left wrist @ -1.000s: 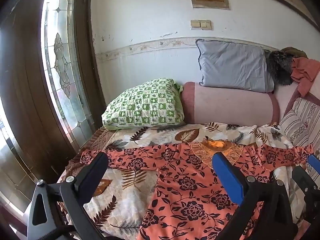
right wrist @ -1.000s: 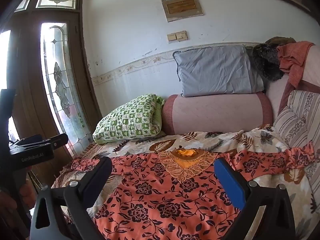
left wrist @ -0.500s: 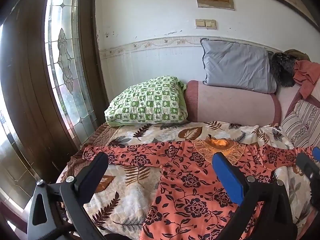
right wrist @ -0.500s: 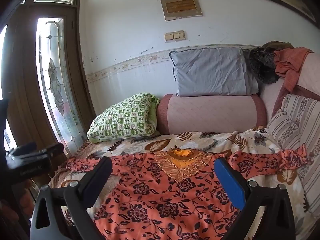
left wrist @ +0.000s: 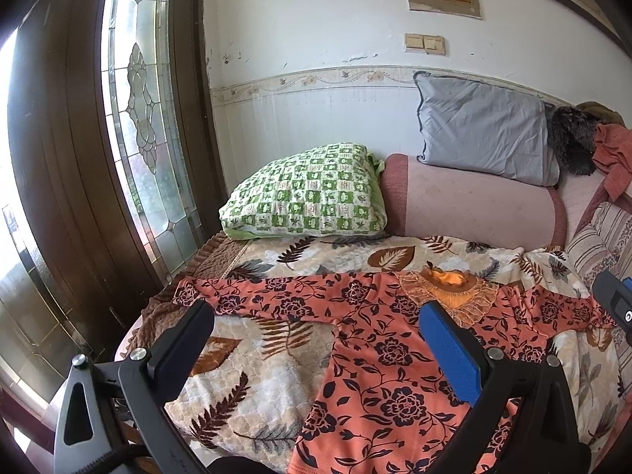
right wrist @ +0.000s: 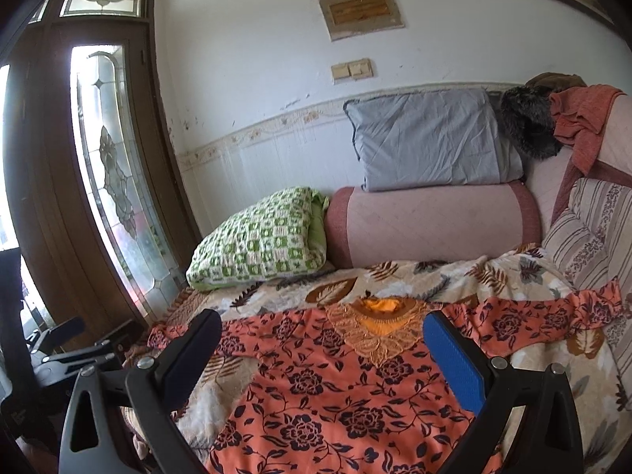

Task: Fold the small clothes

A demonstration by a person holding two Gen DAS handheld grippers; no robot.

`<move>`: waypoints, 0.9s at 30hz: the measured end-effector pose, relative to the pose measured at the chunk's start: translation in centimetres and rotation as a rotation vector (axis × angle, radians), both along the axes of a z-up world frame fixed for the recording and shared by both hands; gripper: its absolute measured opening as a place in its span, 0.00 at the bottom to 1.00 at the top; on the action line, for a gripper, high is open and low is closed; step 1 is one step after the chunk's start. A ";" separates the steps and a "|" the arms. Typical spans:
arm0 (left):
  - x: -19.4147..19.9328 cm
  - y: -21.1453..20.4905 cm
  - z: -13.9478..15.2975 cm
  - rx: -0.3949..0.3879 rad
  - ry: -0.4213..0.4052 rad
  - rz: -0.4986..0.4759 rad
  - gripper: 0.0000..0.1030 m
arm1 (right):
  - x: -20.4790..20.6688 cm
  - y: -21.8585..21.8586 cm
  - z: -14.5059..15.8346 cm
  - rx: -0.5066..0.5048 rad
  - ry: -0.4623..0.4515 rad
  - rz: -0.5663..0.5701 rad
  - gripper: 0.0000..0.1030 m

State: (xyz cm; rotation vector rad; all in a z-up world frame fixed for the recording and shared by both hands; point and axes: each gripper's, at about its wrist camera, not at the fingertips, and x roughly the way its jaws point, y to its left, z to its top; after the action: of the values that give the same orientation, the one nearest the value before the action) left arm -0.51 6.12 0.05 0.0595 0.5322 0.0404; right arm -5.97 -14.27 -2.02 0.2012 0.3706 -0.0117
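- Left gripper: jaws spread wide, nothing between them; it hangs above the near left part of the orange floral dress, without touching it.
- Right gripper: jaws likewise spread and empty, held over the chest of the orange floral dress, just below its embroidered neckline.
- Orange floral dress: lies flat and front up on the leaf-print blanket. Its long axis runs from the near edge of the blanket toward the pink bolster, with the neckline at the end nearer the bolster and the hem out of frame at the near edge.
- Sleeves: stretched out to both sides, crosswise to the body of the dress; the left sleeve reaches the brown fringed border of the blanket, the right sleeve ends near the striped cushion.
- Beyond the dress: the green checked pillow rests beside the bolster, on the door side; the grey pillow sits on top of the bolster, against the wall.
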 end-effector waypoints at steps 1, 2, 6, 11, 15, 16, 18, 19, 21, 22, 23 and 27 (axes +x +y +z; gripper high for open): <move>0.0 0.1 -0.1 -0.002 0.001 0.001 1.00 | 0.1 0.1 -0.1 -0.002 0.004 0.000 1.00; 0.0 0.2 -0.2 -0.003 0.002 0.004 1.00 | 0.2 0.3 -0.2 -0.009 0.009 -0.001 1.00; 0.1 0.3 -0.4 -0.003 0.006 0.007 1.00 | 0.7 0.9 -0.3 -0.046 0.034 -0.011 1.00; 0.0 0.2 -0.6 -0.003 0.008 0.000 1.00 | 1.2 1.4 -0.7 -0.082 0.073 -0.035 1.00; -0.1 0.0 -0.7 -0.005 0.007 -0.012 1.00 | 1.5 1.3 -0.5 -0.119 0.096 -0.060 1.00; -0.2 -0.1 -0.7 -0.004 0.008 -0.013 1.00 | 1.5 1.3 -0.4 -0.123 0.098 -0.064 1.00; -0.1 -0.1 -0.9 -0.004 0.017 -0.015 1.00 | 1.5 1.2 -0.4 -0.137 0.103 -0.078 1.00; -0.1 -0.2 -1.0 -0.005 0.022 -0.018 1.00 | 1.5 1.3 -0.5 -0.142 0.107 -0.080 1.00; -0.1 -0.2 -1.2 -0.002 0.027 -0.019 1.00 | 1.5 1.4 -0.7 -0.145 0.117 -0.078 1.00; -0.2 -0.2 -1.2 -0.002 0.028 -0.019 1.00 | 1.5 1.4 -0.8 -0.145 0.121 -0.076 1.00; -0.2 -0.2 -1.2 -0.001 0.029 -0.021 1.00 | 1.6 1.5 -0.9 -0.144 0.125 -0.074 1.00; -0.4 0.0 -1.3 0.000 0.027 -0.015 1.00 | 1.7 1.8 -1.1 -0.145 0.134 -0.064 1.00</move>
State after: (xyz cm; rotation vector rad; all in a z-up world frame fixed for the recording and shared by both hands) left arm -0.87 6.10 -1.24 0.0647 0.5589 0.0247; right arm -4.25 -12.51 -3.11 0.0685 0.4952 -0.1153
